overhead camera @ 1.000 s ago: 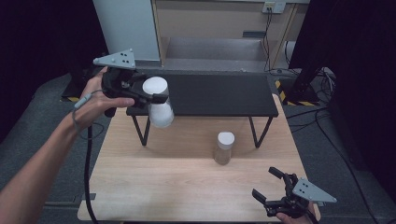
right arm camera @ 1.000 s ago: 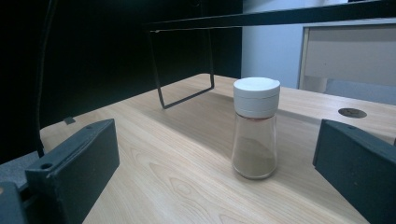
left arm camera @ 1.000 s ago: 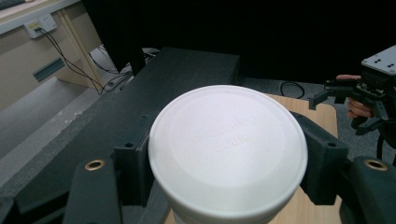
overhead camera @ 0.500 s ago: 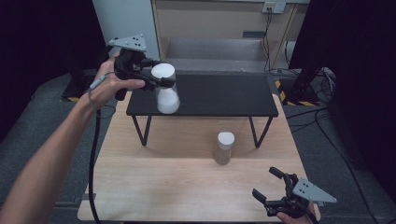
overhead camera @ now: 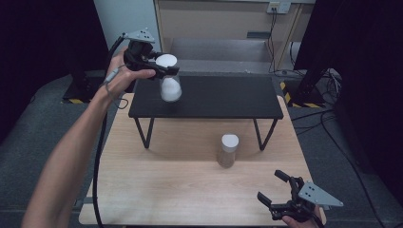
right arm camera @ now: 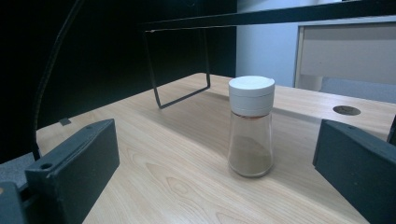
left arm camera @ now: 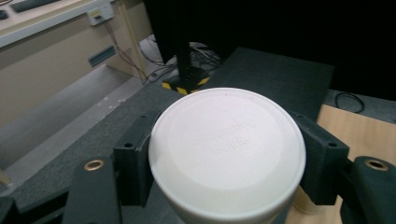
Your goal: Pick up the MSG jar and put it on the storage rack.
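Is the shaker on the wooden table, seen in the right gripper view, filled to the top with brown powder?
No, the shaker holds brown powder only in its lower part, and the glass above it is clear.

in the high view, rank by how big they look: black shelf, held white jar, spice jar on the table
1. black shelf, by far the largest
2. held white jar in the left gripper
3. spice jar, which looks slightly smaller, but the held jar is raised nearer the camera, so unsure
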The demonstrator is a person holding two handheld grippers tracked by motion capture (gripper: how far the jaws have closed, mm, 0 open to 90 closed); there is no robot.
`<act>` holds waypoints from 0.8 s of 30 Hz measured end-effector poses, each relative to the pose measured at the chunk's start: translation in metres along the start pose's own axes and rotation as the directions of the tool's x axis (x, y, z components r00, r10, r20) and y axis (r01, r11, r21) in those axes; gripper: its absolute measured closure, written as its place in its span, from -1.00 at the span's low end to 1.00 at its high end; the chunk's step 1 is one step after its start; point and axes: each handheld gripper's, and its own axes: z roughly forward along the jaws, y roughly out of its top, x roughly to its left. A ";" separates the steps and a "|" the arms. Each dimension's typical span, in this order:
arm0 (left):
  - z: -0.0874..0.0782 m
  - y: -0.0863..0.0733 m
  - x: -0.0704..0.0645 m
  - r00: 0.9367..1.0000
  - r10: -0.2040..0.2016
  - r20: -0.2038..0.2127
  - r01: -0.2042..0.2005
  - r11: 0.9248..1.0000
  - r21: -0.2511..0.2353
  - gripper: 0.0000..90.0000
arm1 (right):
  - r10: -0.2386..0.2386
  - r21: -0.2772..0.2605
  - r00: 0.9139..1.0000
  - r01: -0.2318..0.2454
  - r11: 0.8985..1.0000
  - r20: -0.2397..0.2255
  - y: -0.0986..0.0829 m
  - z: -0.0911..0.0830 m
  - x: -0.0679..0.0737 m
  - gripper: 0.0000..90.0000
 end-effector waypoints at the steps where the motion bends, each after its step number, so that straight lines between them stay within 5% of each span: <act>1: 0.002 0.000 0.000 1.000 0.001 -0.010 -0.001 1.000 0.005 -0.30 | 0.001 0.000 1.000 -0.001 1.000 0.000 0.000 0.000 0.000 -0.98; 8: 0.013 -0.006 0.007 0.998 -0.030 -0.062 0.031 0.999 0.019 -0.30 | 0.001 0.001 1.000 -0.001 1.000 -0.001 0.000 0.000 0.000 -0.98; 20: 0.027 -0.013 0.011 0.997 -0.048 -0.068 0.051 0.998 0.048 -0.30 | 0.002 0.002 1.000 -0.002 1.000 -0.007 0.000 0.000 -0.001 -0.98; 24: 0.029 -0.023 0.010 0.995 -0.062 -0.074 0.063 0.998 0.010 -0.31 | 0.001 0.001 1.000 -0.001 1.000 -0.014 0.000 0.000 -0.002 -0.98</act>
